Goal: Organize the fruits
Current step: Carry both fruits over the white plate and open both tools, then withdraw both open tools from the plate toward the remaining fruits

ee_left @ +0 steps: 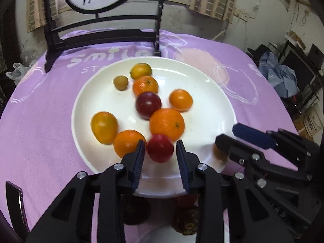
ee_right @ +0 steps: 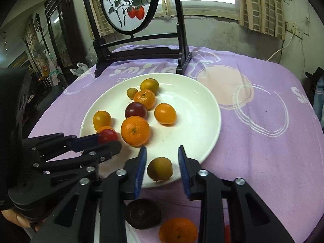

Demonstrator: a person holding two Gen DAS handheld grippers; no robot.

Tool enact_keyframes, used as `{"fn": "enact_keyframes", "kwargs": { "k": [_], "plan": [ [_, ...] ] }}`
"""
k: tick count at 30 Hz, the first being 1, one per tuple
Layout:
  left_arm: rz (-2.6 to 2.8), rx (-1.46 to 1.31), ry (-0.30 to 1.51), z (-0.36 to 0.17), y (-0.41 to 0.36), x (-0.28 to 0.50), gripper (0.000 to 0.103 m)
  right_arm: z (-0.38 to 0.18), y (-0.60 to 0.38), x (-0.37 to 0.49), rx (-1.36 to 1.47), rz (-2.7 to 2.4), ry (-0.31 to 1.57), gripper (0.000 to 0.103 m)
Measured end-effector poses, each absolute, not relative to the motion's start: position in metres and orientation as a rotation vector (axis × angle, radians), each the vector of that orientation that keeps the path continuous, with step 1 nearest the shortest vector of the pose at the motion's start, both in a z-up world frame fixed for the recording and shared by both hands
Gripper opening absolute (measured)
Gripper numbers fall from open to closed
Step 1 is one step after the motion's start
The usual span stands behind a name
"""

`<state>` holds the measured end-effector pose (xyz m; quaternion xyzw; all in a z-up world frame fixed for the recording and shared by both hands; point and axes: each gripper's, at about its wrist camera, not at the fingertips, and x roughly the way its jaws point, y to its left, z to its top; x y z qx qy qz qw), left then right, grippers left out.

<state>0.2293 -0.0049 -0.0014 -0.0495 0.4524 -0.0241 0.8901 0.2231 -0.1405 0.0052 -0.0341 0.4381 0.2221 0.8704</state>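
Note:
A white plate (ee_left: 212, 105) (ee_right: 192, 121) on the purple cloth holds several oranges, yellow-orange fruits and a dark red plum (ee_left: 148, 105) (ee_right: 135, 110). My left gripper (ee_left: 160, 151) (ee_right: 109, 141) is over the plate's near rim. It is open, and a red fruit (ee_left: 160, 150) (ee_right: 107, 135) lies between its blue pads with thin gaps on both sides. My right gripper (ee_right: 162, 168) (ee_left: 224, 133) is open at the plate's near right edge. A brownish-green fruit (ee_right: 160, 169) (ee_left: 219, 152) sits between its pads, clear of the right one.
A black-framed screen with painted persimmons (ee_left: 101, 30) (ee_right: 141, 46) stands behind the plate. A dark fruit (ee_right: 142, 213) and an orange (ee_right: 178, 231) lie on the cloth in front of it. Clutter (ee_left: 283, 77) lies beyond the table's right edge. A hand (ee_right: 18, 218) holds the left gripper.

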Motion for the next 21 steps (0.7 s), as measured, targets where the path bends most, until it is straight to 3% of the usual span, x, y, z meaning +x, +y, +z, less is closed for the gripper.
{"fn": "enact_keyframes", "kwargs": {
  "k": [1, 3, 5, 10, 13, 16, 21],
  "plan": [
    [-0.042, -0.108, 0.936, 0.000, -0.003, 0.230, 0.038, 0.007, -0.142, 0.223, -0.052, 0.463, 0.908, 0.035],
    [-0.025, -0.151, 0.942, 0.004, 0.005, 0.228, 0.061, 0.011, -0.150, 0.221, -0.009, 0.471, 0.897, 0.040],
    [-0.004, -0.187, 0.916, 0.010, 0.012, 0.221, 0.075, 0.018, -0.162, 0.214, 0.021, 0.467, 0.873, 0.051],
    [-0.014, -0.182, 0.896, 0.023, 0.013, 0.200, 0.076, 0.030, -0.186, 0.190, 0.032, 0.451, 0.841, 0.059],
    [-0.010, -0.180, 0.899, 0.024, 0.012, 0.182, 0.079, 0.032, -0.201, 0.170, 0.002, 0.424, 0.810, 0.064],
    [-0.014, -0.178, 0.894, 0.024, 0.008, 0.159, 0.089, 0.029, -0.220, 0.151, -0.017, 0.385, 0.796, 0.068],
    [-0.021, -0.096, 0.881, 0.017, -0.006, 0.121, 0.091, 0.015, -0.254, 0.128, 0.005, 0.316, 0.823, 0.074]
  ]
}}
